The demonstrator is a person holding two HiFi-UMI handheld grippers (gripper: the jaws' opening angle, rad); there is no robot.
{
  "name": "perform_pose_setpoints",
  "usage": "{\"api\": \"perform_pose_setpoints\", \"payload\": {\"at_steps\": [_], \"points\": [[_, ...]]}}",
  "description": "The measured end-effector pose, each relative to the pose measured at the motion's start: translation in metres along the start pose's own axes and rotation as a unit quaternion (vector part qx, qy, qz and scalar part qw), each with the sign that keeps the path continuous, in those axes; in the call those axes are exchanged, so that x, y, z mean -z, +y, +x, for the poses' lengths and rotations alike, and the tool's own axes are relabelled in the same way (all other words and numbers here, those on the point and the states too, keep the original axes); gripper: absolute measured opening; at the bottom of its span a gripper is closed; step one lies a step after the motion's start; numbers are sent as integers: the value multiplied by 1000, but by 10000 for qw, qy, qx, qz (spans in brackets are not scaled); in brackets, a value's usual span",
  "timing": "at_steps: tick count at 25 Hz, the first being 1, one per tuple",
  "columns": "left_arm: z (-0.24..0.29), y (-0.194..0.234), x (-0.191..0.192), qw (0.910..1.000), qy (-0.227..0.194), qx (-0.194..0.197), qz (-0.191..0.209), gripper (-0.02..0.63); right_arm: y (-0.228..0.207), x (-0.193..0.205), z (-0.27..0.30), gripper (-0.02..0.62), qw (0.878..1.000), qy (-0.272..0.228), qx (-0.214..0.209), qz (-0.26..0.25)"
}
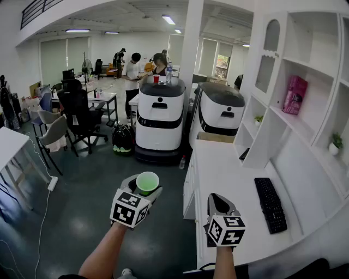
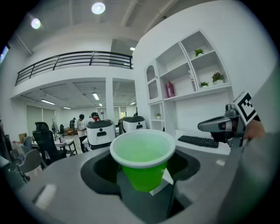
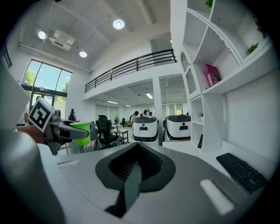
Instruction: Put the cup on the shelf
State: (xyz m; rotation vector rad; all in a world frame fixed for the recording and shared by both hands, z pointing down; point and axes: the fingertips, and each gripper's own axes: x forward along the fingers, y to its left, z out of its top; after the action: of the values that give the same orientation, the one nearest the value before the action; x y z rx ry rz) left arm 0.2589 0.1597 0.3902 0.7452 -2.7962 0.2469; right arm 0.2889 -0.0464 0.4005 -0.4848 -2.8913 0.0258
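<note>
Holding a green cup (image 1: 147, 182) upright, the left gripper (image 1: 143, 192) pinches its lower body, forearm out over the dark floor (image 1: 87, 207). Right gripper (image 1: 218, 202), jaws pressed together and empty, hovers above the white desk (image 1: 226, 169). Keyboard (image 1: 270, 204) lies right of it; shelf (image 1: 297, 124) stands far right.

Strip lights (image 1: 168, 19) and round lamps (image 2: 98, 8) are lighting the white room brightly and evenly, the lamps glaring a little. Daylight is coming through windows (image 3: 43, 81) in the right gripper view. Shadows are falling soft on the floor (image 1: 82, 212). Wide lenses are bowing the shelf (image 1: 300, 128) at the edges, both gripper views are darkening to black corners, and the close cup (image 2: 142, 159) is looking slightly soft.
</note>
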Motion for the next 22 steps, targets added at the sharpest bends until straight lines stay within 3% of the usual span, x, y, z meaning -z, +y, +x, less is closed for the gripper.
{"api": "perform_pose_setpoints", "payload": {"at_steps": [12, 22], "points": [[15, 9, 7, 10000, 6, 21, -83, 315, 1, 8, 16, 23, 10000, 24, -32, 61], [80, 54, 11, 9995, -1, 242, -195, 315, -12, 11, 82, 23, 9997, 174, 165, 72]]}}
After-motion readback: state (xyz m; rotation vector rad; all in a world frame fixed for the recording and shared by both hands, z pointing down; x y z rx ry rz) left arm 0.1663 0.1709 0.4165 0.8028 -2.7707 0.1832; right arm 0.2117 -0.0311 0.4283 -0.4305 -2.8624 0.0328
